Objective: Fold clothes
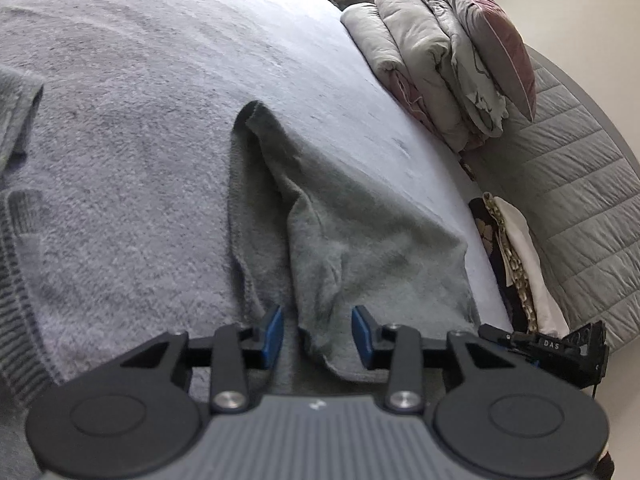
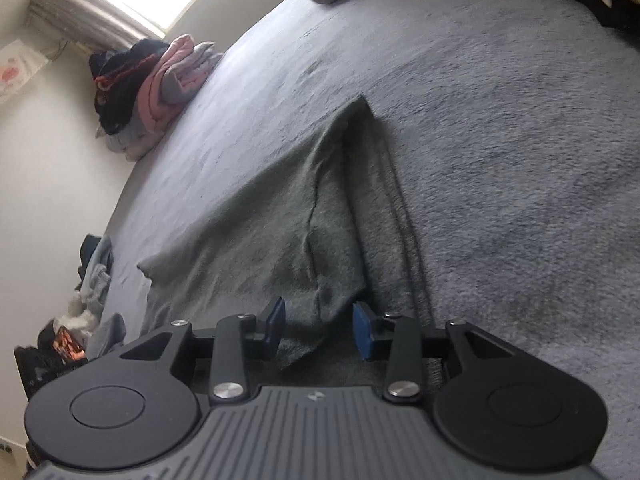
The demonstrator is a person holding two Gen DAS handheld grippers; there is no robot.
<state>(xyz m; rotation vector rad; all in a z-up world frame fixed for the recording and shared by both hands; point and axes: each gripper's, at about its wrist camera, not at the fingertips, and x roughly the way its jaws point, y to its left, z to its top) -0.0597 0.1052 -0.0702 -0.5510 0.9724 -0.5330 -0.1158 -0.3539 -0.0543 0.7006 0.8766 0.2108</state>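
— Garment location?
— Grey-green fleece garment (image 1: 340, 248) flat on grey plush bed cover (image 1: 140, 120), apparently laid for folding.
— Grippers?
— Left gripper (image 1: 318, 334) and right gripper (image 2: 320, 330) both released, jaws straddling near hem corners, not pinching.

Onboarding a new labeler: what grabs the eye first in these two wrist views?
The grey-green garment lies folded into a long wedge on the grey fleece bed cover, running away from both cameras. Each gripper's blue fingers stand open at its near edge, left gripper and right gripper. A stack of folded bedding leans at the bed's far right in the left view.
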